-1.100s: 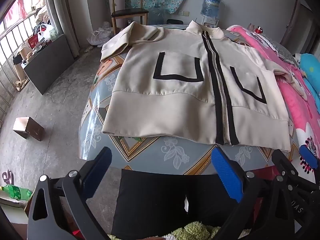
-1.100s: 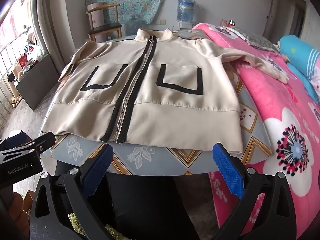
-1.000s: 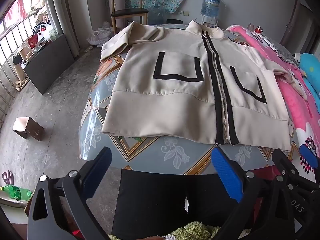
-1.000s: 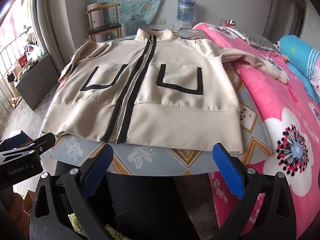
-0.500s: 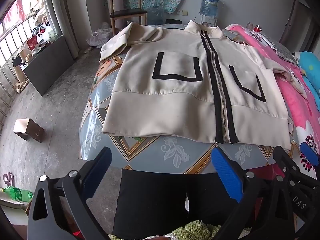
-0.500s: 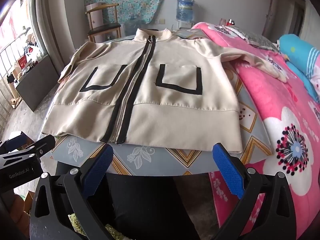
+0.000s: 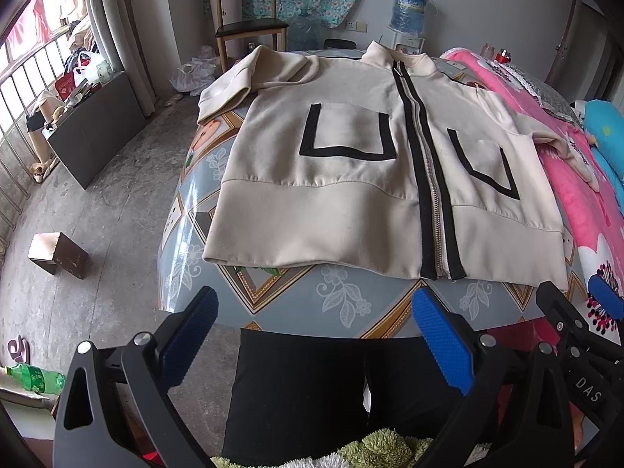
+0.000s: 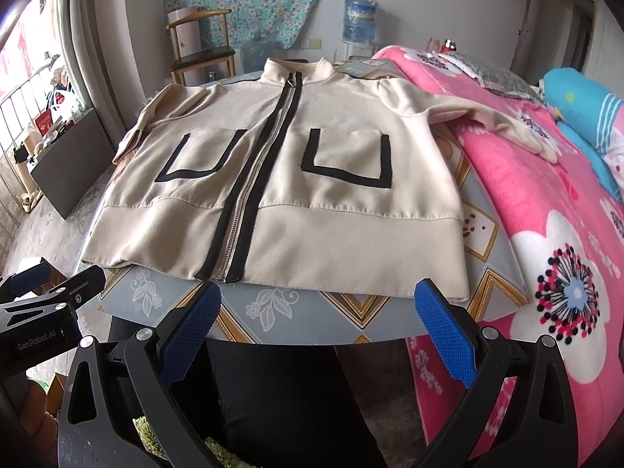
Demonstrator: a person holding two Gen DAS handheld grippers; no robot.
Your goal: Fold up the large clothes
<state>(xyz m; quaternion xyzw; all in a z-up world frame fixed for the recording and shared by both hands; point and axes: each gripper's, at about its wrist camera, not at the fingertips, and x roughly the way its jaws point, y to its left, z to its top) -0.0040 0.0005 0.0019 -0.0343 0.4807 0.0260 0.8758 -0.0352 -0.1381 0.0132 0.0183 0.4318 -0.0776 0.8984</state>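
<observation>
Jacket [image 7: 351, 202] flat, zipped, on worktop [image 7: 312, 304]; right sleeve over bed [image 8: 546, 234]. Both claws [image 7: 312, 347] [image 8: 318, 339] spread wide, empty, off near edge.

Round table [image 7: 343, 312] covered by a glossy blue-grey cloth printed with white leaf sprigs and gold-edged diamonds; its near rim shows bare below the garment. Lying flat on it, front up and zipped, a cream jacket [image 7: 331, 210] with black zip bands and two black-outlined pockets, collar at the far side, hem near the front rim [image 8: 273, 312]. One sleeve lies folded at the far left edge of the table [image 7: 230, 89]; the other reaches off the right side onto the pink flowered blanket [image 8: 546, 202] of the adjoining bed, which touches the table edge
</observation>
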